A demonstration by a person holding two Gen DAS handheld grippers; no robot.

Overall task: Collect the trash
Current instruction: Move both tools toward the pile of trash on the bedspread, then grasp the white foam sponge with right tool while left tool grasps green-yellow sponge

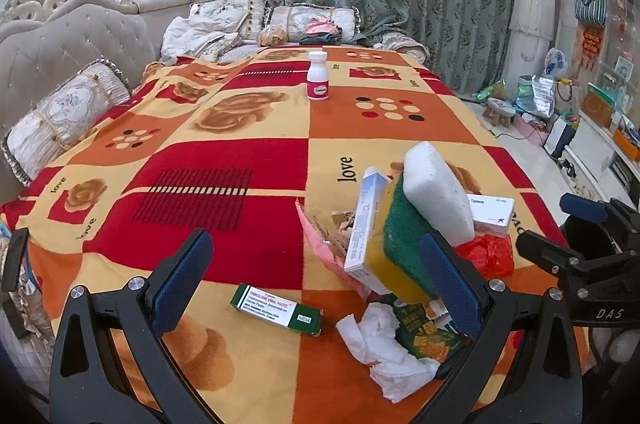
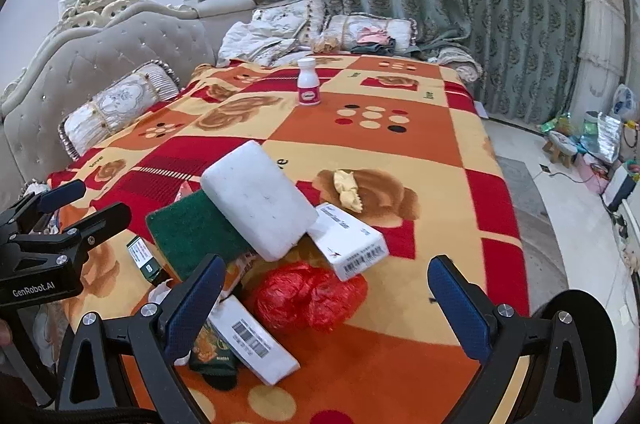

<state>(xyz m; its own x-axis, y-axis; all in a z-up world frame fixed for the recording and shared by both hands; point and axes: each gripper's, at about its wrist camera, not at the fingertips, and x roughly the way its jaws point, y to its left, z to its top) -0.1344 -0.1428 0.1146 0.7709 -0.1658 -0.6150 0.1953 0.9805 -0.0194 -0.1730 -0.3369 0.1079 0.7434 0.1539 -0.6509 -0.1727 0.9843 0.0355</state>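
While both grippers, left gripper (image 1: 316,288) and right gripper (image 2: 326,304), hang with fingers apart, the red plastic bag (image 2: 310,298) looks light and crinkly; pinch its middle.

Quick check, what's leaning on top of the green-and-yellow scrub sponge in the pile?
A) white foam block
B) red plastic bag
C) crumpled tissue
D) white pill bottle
A: the white foam block rests tilted on the green-and-yellow scrub sponge; the white pill bottle stands alone far back on the blanket, the red plastic bag lies in front of the pile, and the crumpled tissue is on the blanket.
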